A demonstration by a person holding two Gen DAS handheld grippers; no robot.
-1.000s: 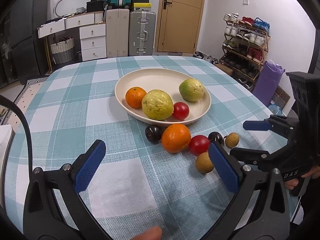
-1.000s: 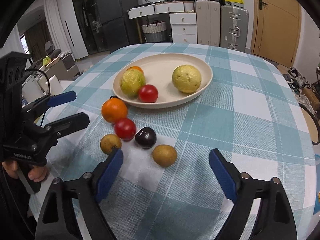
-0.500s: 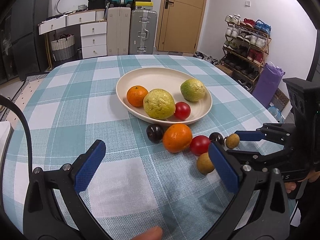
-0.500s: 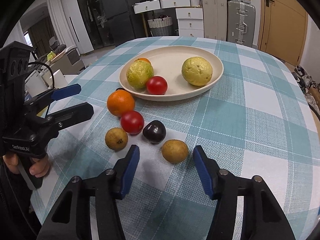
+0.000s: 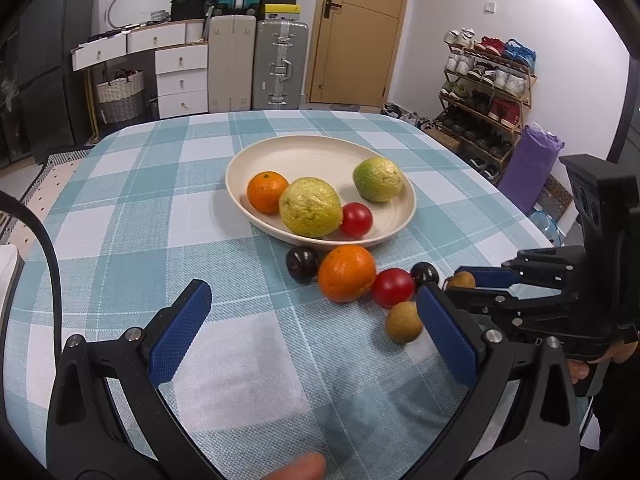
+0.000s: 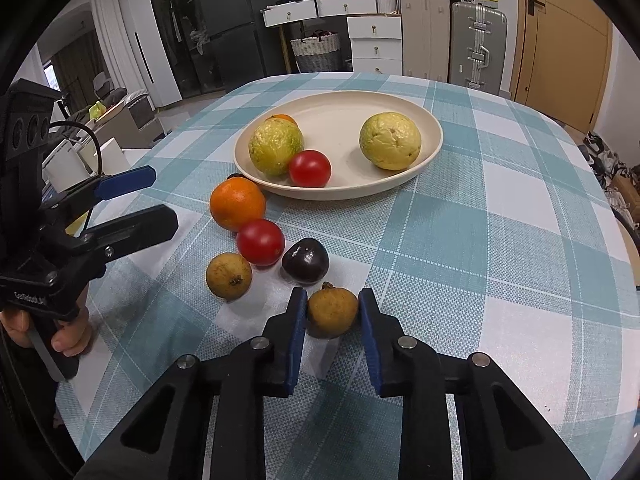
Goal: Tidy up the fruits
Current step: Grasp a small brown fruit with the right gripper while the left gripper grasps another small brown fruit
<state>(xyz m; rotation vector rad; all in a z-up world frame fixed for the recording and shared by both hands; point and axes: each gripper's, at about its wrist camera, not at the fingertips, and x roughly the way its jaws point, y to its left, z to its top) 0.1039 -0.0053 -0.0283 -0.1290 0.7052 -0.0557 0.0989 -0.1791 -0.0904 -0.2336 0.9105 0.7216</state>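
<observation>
Just beyond the gripped brown fruit (image 6: 332, 311), a dark plum (image 6: 305, 260) crowds close

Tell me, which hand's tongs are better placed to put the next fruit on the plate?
The right. Its tongs are already shut on a small brown fruit on the tablecloth, with the plate just ahead. The left tongs hang open over bare cloth, holding nothing.

Both grippers, the left gripper (image 5: 308, 334) and the right gripper (image 6: 332, 336), are black frames with silver screws and ribbed blue pads (image 6: 297, 340); white lettering marks the left handle.
</observation>
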